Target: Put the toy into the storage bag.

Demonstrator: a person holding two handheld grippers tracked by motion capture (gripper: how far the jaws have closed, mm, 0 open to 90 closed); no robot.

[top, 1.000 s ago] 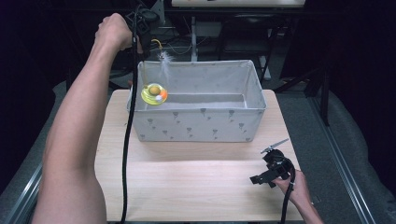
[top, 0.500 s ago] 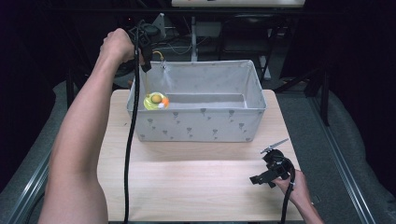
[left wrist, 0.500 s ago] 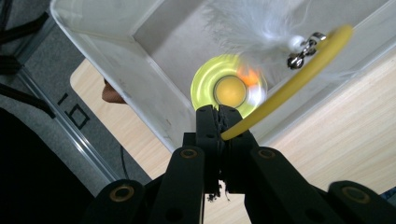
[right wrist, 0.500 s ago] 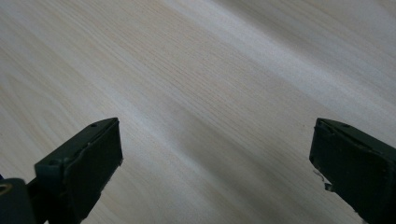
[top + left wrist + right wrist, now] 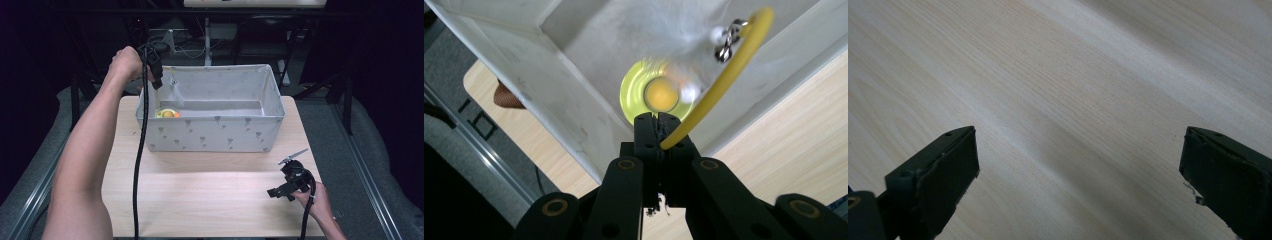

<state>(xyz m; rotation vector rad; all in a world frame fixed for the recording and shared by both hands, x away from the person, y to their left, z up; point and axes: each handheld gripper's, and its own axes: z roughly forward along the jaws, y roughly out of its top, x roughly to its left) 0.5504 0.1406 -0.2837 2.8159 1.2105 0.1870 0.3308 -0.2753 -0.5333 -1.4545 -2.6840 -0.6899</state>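
My left gripper (image 5: 156, 70) is above the far left corner of a grey fabric bin (image 5: 215, 134), and its jaws (image 5: 656, 120) are shut on a yellow cord (image 5: 724, 80). The cord carries a small metal clasp (image 5: 726, 42), and something pale and wispy (image 5: 175, 92) hangs from it into the bin. Below that, low inside the bin's left end, is a yellow-green disc with an orange ball (image 5: 167, 114), blurred in the left gripper view (image 5: 659, 95). I cannot tell whether it hangs or rests. My right gripper (image 5: 285, 174) stays open over the bare wood (image 5: 1078, 175) at the near right.
The bin stands across the far half of a light wooden table (image 5: 210, 200). The left gripper's black cable (image 5: 140, 150) trails down over the table's left part. A dark metal frame and cables stand behind the table.
The left hand has come down toward the bin's far left corner. The yellow-green disc has sunk from rim height to low inside the bin. The right hand has kept still.
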